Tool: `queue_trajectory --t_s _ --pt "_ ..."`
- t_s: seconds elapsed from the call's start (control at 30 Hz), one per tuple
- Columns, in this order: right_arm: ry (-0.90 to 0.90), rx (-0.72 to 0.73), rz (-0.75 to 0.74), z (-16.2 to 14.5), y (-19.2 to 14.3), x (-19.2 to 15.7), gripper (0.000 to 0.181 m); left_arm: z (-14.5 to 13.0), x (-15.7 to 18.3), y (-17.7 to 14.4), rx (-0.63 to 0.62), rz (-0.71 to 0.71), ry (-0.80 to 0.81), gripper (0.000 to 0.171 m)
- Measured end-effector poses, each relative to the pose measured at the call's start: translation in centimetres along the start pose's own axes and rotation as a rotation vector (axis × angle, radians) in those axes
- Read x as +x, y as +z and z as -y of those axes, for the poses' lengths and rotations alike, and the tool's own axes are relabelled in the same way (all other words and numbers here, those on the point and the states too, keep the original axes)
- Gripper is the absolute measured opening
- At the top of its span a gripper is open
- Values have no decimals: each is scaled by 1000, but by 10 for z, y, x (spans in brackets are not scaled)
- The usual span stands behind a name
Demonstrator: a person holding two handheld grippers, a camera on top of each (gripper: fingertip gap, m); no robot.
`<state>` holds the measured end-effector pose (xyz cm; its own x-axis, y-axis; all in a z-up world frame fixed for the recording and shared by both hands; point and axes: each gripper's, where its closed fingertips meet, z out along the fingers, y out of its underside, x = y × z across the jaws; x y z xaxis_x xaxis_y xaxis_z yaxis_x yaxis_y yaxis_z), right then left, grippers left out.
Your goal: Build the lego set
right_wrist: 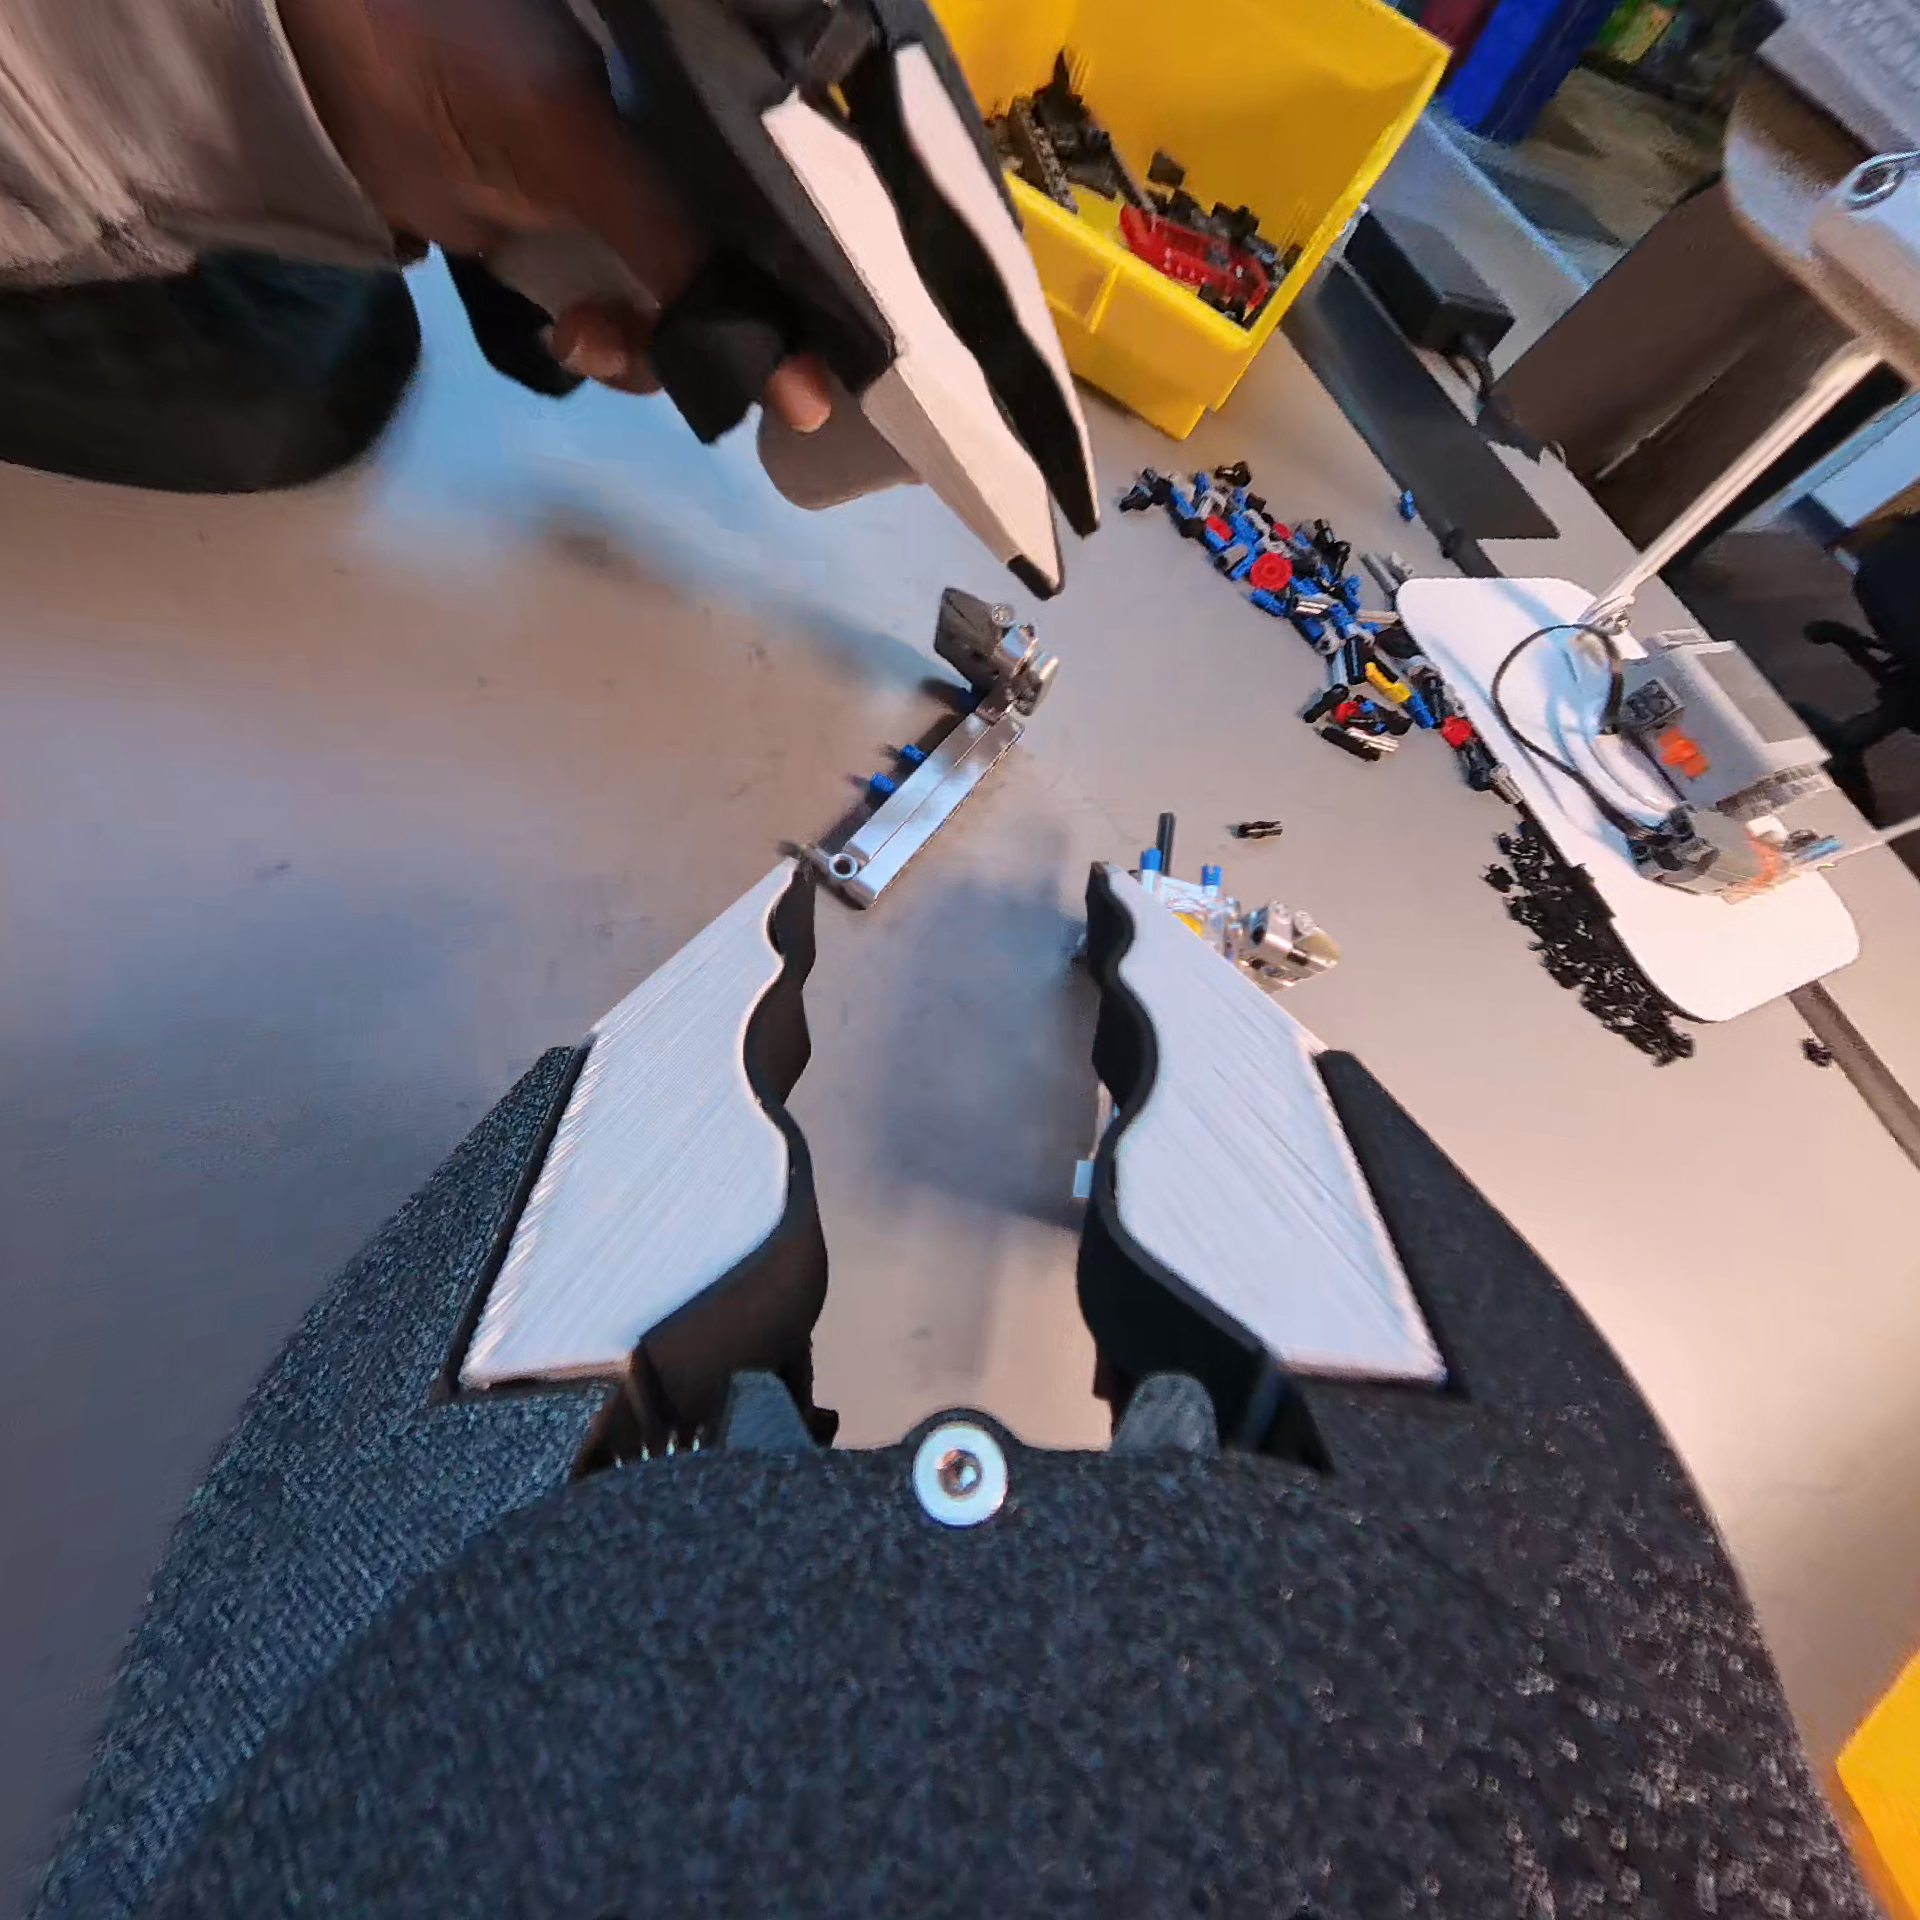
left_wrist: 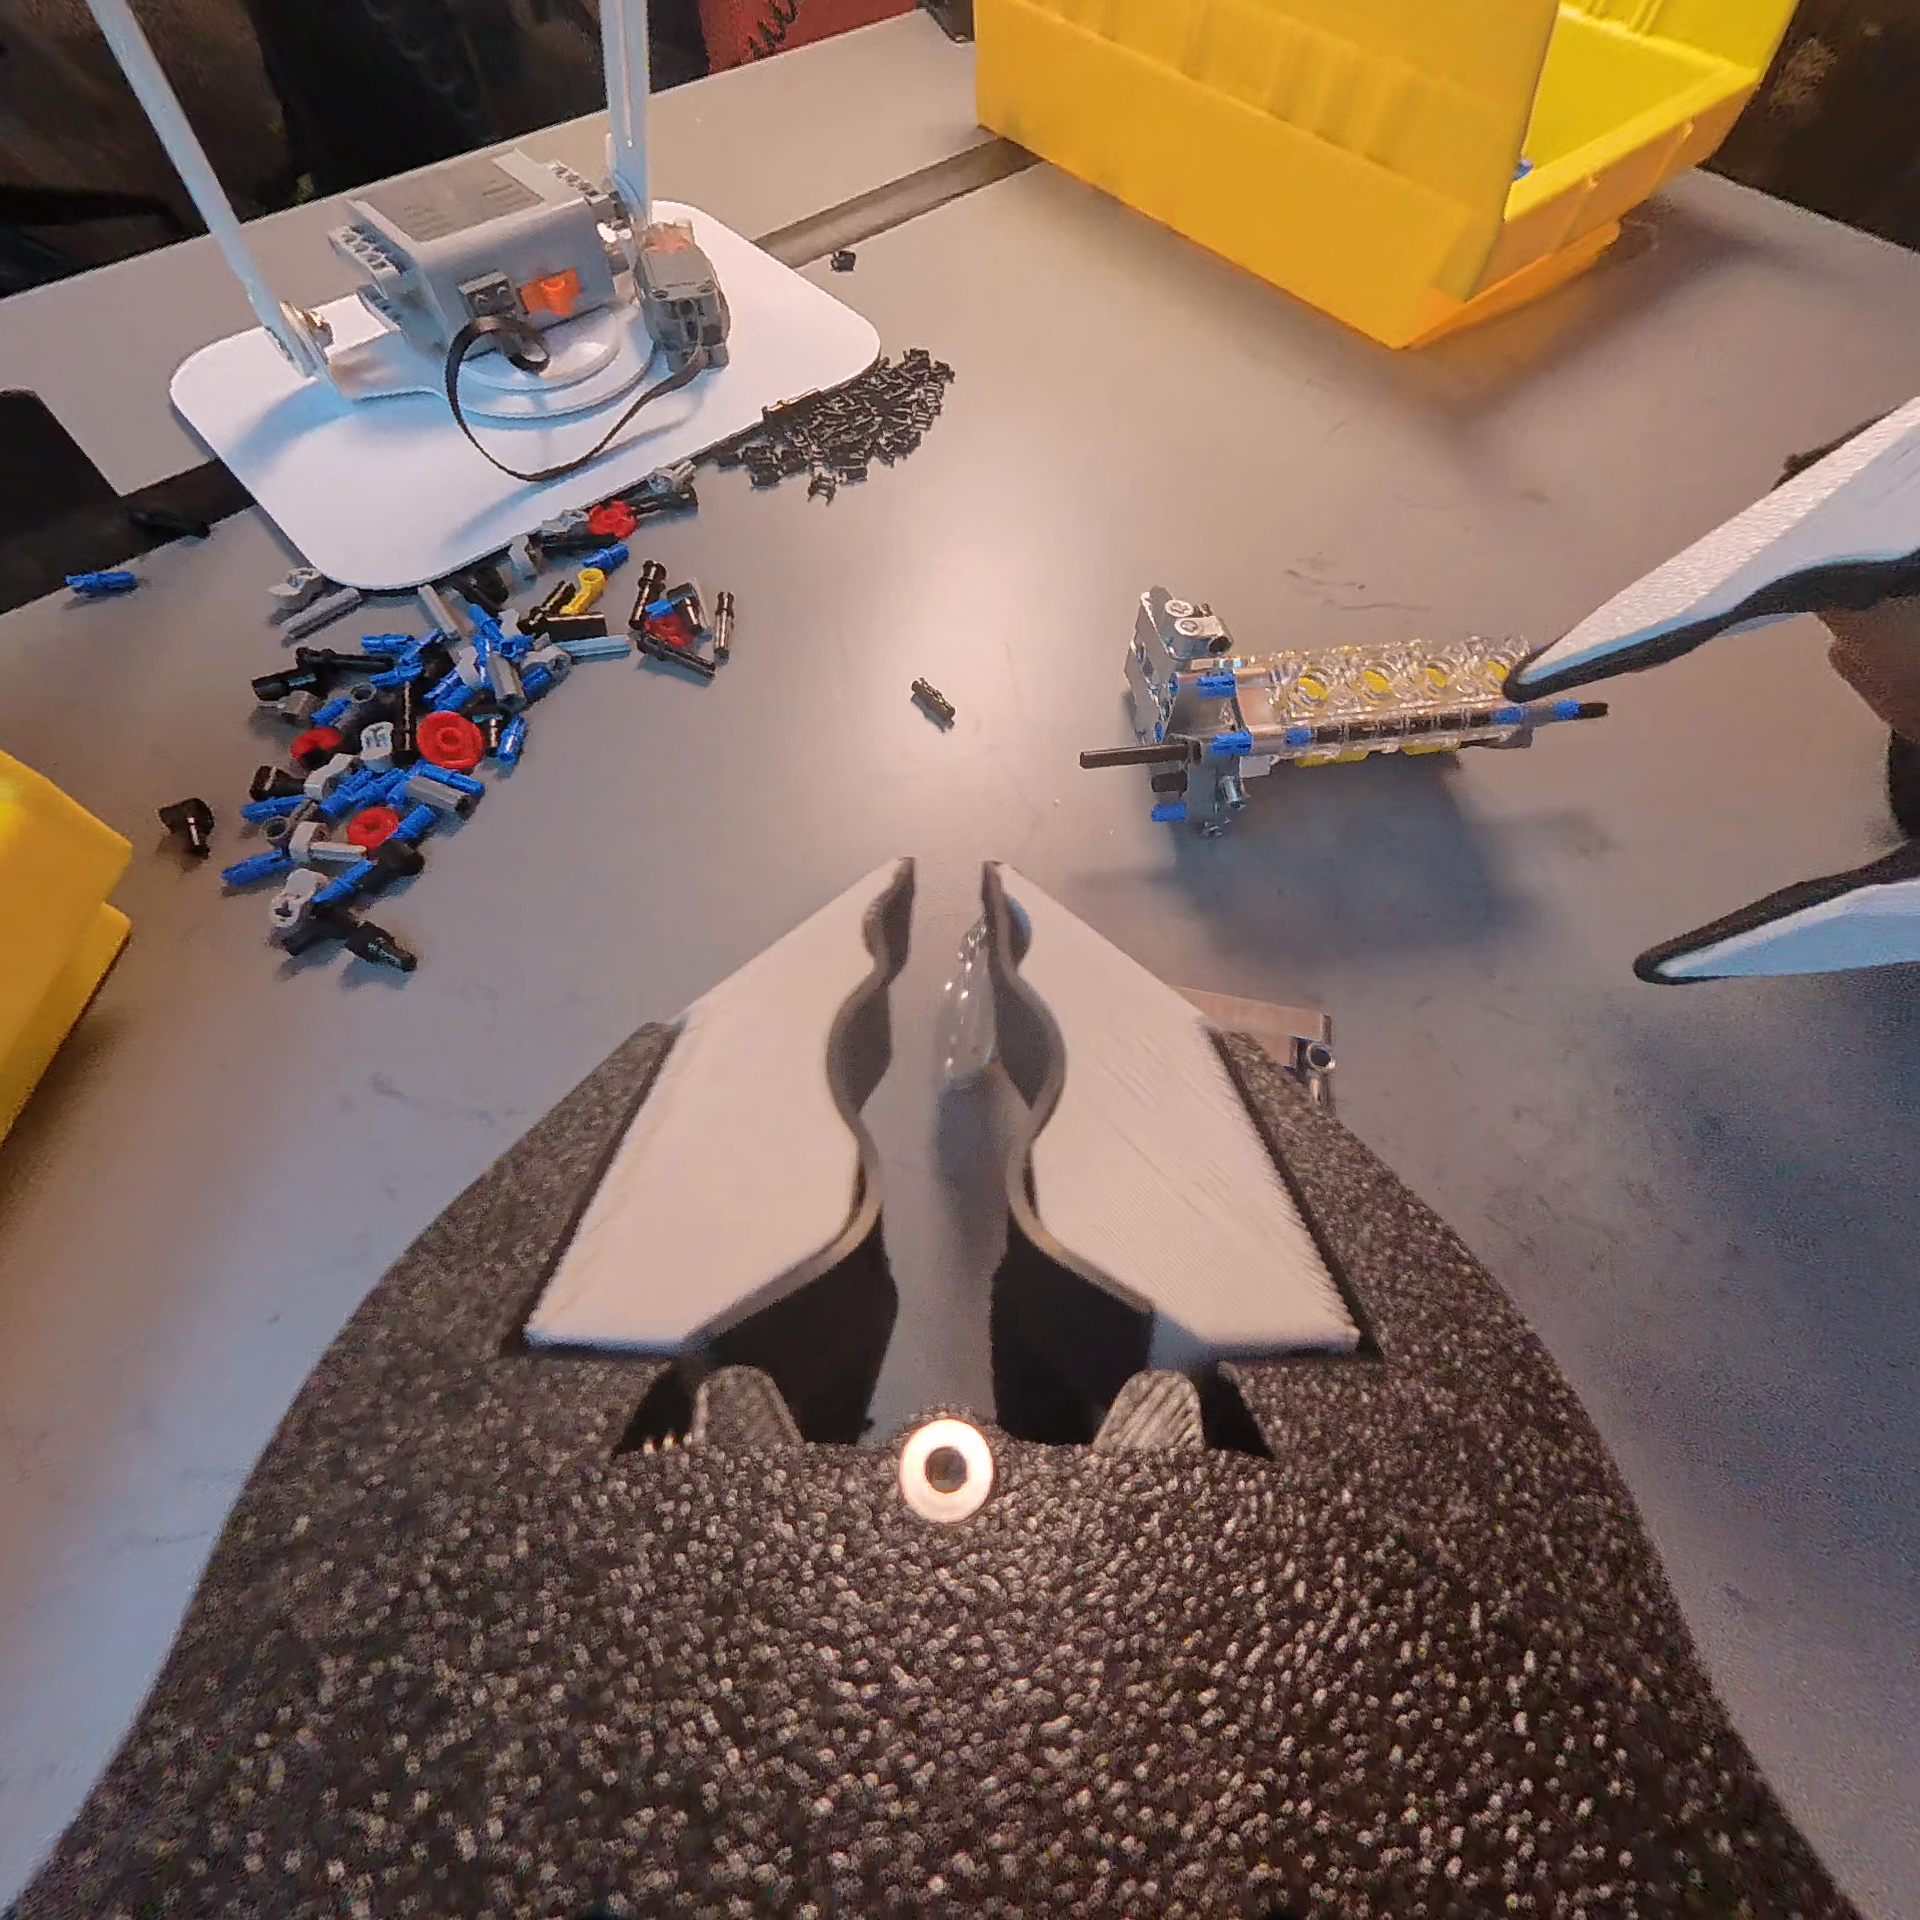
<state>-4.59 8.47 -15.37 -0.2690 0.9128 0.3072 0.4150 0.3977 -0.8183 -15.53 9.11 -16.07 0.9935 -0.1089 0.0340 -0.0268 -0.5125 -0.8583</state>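
Note:
My left gripper (left_wrist: pixel 948 864) hovers over the grey table with only a narrow gap between its fingers and nothing clamped. A grey beam assembly (left_wrist: pixel 1268 1023) lies just under it and shows blurred through the gap. In the right wrist view the left gripper (right_wrist: pixel 1055 551) hangs just above the top end of that beam assembly (right_wrist: pixel 935 779). My right gripper (right_wrist: pixel 945 883) is open wide and empty. Its left tip is near the beam's lower end. Its right finger covers part of a clear-and-yellow block assembly (right_wrist: pixel 1268 930). In the left wrist view the right gripper (left_wrist: pixel 1584 821) has its upper tip at that assembly's (left_wrist: pixel 1351 707) end.
A yellow bin (left_wrist: pixel 1299 156) of parts stands at the back, another (left_wrist: pixel 52 914) at the left edge. A white lamp base (left_wrist: pixel 364 478) carries a grey battery box (left_wrist: pixel 488 239). Mixed pins (left_wrist: pixel 416 727) and black pins (left_wrist: pixel 852 426) lie piled. One black pin (left_wrist: pixel 932 703) lies alone. Left tips to right tips: about 12 cm.

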Motion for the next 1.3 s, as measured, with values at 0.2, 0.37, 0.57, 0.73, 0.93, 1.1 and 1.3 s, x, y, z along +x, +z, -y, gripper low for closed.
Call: queue_trajectory --t_s 0.2,0.37,0.57,0.73,0.93,1.1,1.3 --pt "31 31 23 6 2 -2 44 -33 1 10 -157 -13 191 28" --pt "16 62 -30 11 4 0 43 -13 10 14 -114 -153 24 6" --pt "-29 222 -163 47 -6 11 15 25 34 -3 50 -340 -151 6" --pt "-150 -74 -109 -6 22 -6 20 44 47 -23 144 -586 -399 5" --pt "5 193 -111 39 -8 14 25 23 53 -24 58 -671 -438 6" --pt "56 45 -82 19 10 12 30 28 71 -26 45 -795 -507 5" --pt "449 100 -38 22 12 22 16 39 67 -21 161 -786 -600 9"
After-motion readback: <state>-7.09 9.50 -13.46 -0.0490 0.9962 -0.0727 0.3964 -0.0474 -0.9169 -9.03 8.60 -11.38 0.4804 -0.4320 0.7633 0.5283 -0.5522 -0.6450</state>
